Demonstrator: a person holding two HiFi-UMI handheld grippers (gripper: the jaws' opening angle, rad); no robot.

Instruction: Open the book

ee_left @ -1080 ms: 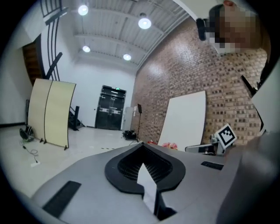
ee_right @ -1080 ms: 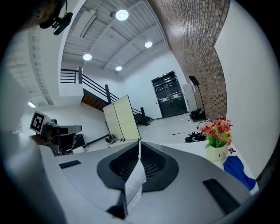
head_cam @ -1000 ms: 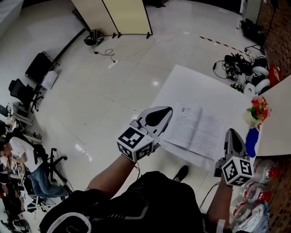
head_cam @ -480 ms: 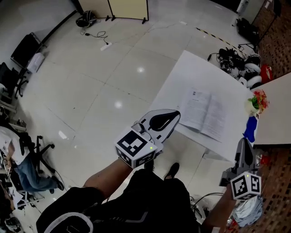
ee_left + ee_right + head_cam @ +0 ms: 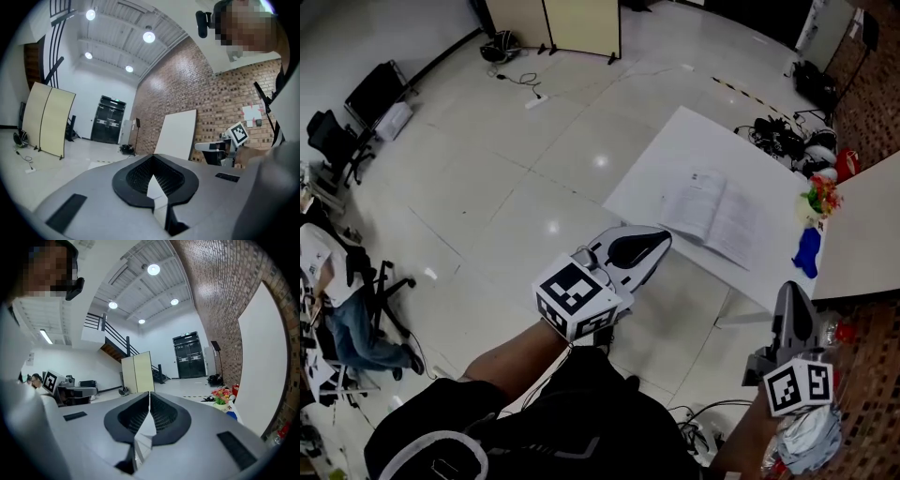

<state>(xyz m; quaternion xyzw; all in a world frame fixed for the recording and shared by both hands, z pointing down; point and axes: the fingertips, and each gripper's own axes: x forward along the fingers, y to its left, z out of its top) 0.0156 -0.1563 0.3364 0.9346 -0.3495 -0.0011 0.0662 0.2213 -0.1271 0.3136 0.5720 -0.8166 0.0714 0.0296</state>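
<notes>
The book (image 5: 710, 208) lies open on the white table (image 5: 673, 161), pages up, in the head view. Both grippers hang in the air, well short of the table. My left gripper (image 5: 665, 237) points toward the table's near edge with its jaws shut and nothing in them; in its own view the left gripper (image 5: 151, 158) faces a brick wall. My right gripper (image 5: 790, 287) stands off the table's near right corner, shut and empty; in its own view the right gripper (image 5: 149, 393) faces the hall. Neither gripper view shows the book.
A vase of flowers (image 5: 818, 199) and a blue object (image 5: 807, 251) stand at the table's right edge, beside a large white board (image 5: 862, 234). Cables and gear (image 5: 780, 139) lie on the floor beyond. A folding screen (image 5: 555, 22) stands far back. A person sits at far left (image 5: 337, 302).
The table and open book have drawn farther away in the head view. Both grippers, earlier at the book's near edge, now hang short of the table; the right one dropped lower.
</notes>
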